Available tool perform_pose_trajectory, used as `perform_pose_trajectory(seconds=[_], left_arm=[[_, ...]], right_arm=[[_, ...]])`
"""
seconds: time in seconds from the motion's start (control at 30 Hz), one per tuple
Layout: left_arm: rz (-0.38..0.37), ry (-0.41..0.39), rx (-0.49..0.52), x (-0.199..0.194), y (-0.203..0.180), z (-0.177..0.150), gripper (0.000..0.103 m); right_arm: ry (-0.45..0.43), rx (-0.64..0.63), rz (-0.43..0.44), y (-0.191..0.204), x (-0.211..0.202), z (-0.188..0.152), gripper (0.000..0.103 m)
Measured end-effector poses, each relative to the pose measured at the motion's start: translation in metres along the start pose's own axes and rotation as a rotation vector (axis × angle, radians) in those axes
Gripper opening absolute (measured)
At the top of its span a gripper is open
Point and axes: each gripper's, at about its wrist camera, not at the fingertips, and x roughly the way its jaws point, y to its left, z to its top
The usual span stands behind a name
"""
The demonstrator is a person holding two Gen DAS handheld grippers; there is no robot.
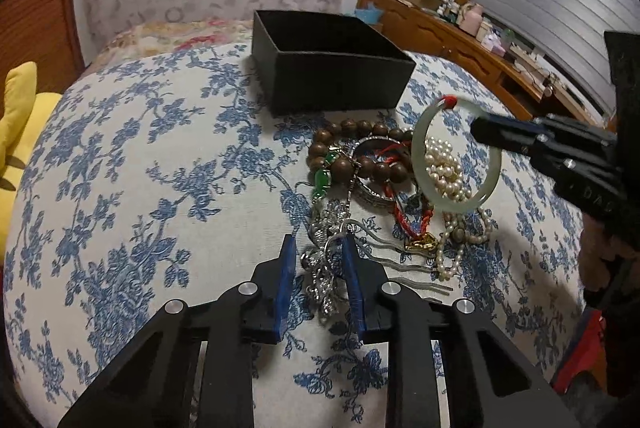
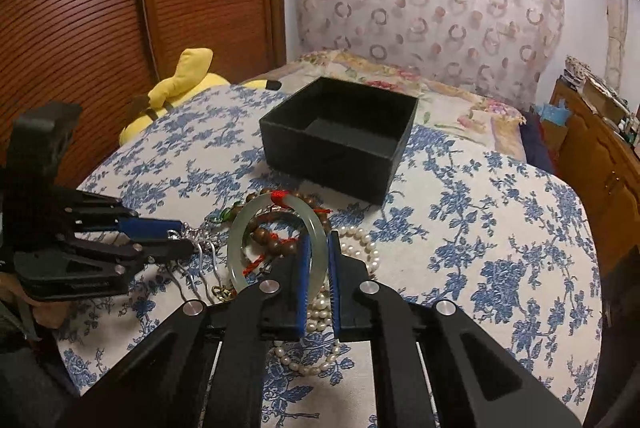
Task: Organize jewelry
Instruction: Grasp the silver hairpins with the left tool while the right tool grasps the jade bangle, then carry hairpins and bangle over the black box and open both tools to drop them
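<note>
Centre-bottom of right wrist view: right gripper (image 2: 318, 242) clamped narrow on pale green jade bangle (image 2: 240, 240), blue pads pinching its right-hand arc, bangle lifted off the cloth and standing tilted, red thread knot (image 2: 279, 197) at its top. Same bangle (image 1: 420, 148) at centre right of left wrist view, held edge-on by right gripper (image 1: 478, 130) entering from right edge.

Bottom centre of left wrist view: left gripper (image 1: 318, 248) part-open, narrow gap, straddling silver rhinestone chain (image 1: 322, 276); cannot tell whether pads actually grip it. Seen from right wrist view at left edge, left gripper (image 2: 180, 236) low over the pile, tips beside the silver piece.

Just above left gripper, jewelry heap on blue-floral cloth (image 1: 140, 156): brown wooden bead bracelet (image 1: 344, 148), green stone pendant (image 1: 323, 178), silver bangle (image 1: 376, 194), red cord with gold charm (image 1: 420, 242), white pearl strand (image 1: 444, 168) showing through the jade ring, silver hair fork (image 1: 396, 264) lying flat toward lower right.

Upper centre: black open box (image 1: 340, 84), lidless, inside dark, near the heap but apart from it. Right wrist view shows box (image 2: 340, 136) interior with nothing visible in it.

Left edge: yellow plush toy (image 1: 20, 116).
</note>
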Motion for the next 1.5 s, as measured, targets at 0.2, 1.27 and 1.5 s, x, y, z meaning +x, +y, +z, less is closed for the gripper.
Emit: perform_pose_trajectory(seconds=[0.2,1.27,1.5], left_arm=[[-0.001,-0.009,0.005,0.000,0.001,-0.001,0.017],[-0.013,-0.277,-0.008,-0.079,-0.004,0.030,0.008],[0.030,-0.313,-0.009,-0.073,0.008,0.069,0.008]], right_arm=[[-0.004,0.016,-0.007,-0.005,-0.003,-0.002,0.010],[-0.104,0.011,-0.037,-0.018,-0.012,0.037,0.010],[-0.131,0.031,-0.044,-0.043,0.015,0.068,0.010]])
